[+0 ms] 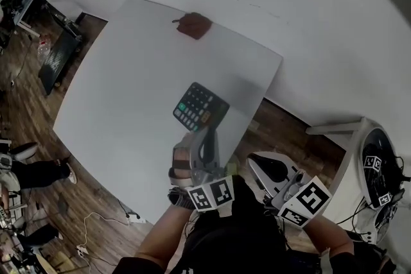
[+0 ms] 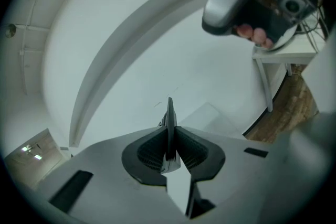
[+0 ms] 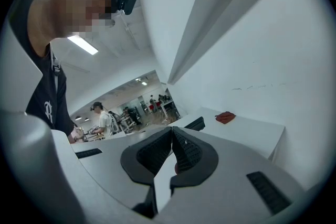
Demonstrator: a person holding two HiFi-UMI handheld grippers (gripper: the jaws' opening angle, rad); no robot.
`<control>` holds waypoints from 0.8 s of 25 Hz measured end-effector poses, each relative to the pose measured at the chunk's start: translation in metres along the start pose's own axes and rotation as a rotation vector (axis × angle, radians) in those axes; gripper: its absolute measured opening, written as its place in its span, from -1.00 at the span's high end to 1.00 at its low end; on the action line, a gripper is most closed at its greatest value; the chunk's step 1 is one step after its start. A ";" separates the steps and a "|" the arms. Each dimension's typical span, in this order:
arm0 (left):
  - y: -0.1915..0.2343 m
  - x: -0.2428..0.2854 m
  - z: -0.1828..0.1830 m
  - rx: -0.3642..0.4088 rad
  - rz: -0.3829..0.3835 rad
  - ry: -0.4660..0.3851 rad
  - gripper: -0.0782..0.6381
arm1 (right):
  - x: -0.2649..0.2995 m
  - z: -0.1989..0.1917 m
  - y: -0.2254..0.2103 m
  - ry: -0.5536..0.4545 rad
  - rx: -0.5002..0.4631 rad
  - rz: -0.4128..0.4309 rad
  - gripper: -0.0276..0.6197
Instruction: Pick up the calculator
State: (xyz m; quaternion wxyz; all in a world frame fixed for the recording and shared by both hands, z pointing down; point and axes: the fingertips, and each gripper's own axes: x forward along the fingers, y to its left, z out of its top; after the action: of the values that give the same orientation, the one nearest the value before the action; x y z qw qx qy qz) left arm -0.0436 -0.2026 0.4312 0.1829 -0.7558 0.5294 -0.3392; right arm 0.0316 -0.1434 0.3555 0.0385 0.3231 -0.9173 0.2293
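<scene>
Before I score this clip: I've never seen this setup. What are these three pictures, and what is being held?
No robot here: a person holds a two-jaw gripper in each hand. The head view looks down from a camera on the person's head; the other two come from cameras riding on each gripper, looking along its jaws. The left gripper is clamped on the calculator, seen edge-on between the pads in its own view. The right gripper is shut and empty, beside the white table. A reddish cloth lies at the table's far edge.

The left claw (image 1: 196, 136) covers one edge of the calculator (image 1: 200, 106).
</scene>
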 end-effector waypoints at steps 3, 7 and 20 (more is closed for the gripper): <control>0.008 -0.035 0.016 -0.005 -0.007 -0.038 0.65 | -0.006 0.001 0.022 -0.017 -0.032 -0.004 0.87; 0.021 -0.085 0.034 -0.017 -0.013 -0.087 0.65 | -0.013 0.007 0.060 -0.046 -0.075 0.003 0.87; 0.049 -0.203 0.061 -0.074 -0.028 -0.217 0.65 | -0.036 0.001 0.163 -0.082 -0.208 -0.002 0.87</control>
State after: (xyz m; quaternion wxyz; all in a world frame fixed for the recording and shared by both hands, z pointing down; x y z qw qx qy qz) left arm -0.0761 -0.0382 0.2924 0.2064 -0.8015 0.5081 -0.2384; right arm -0.0399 -0.0113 0.2819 0.0345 0.3274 -0.9367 0.1196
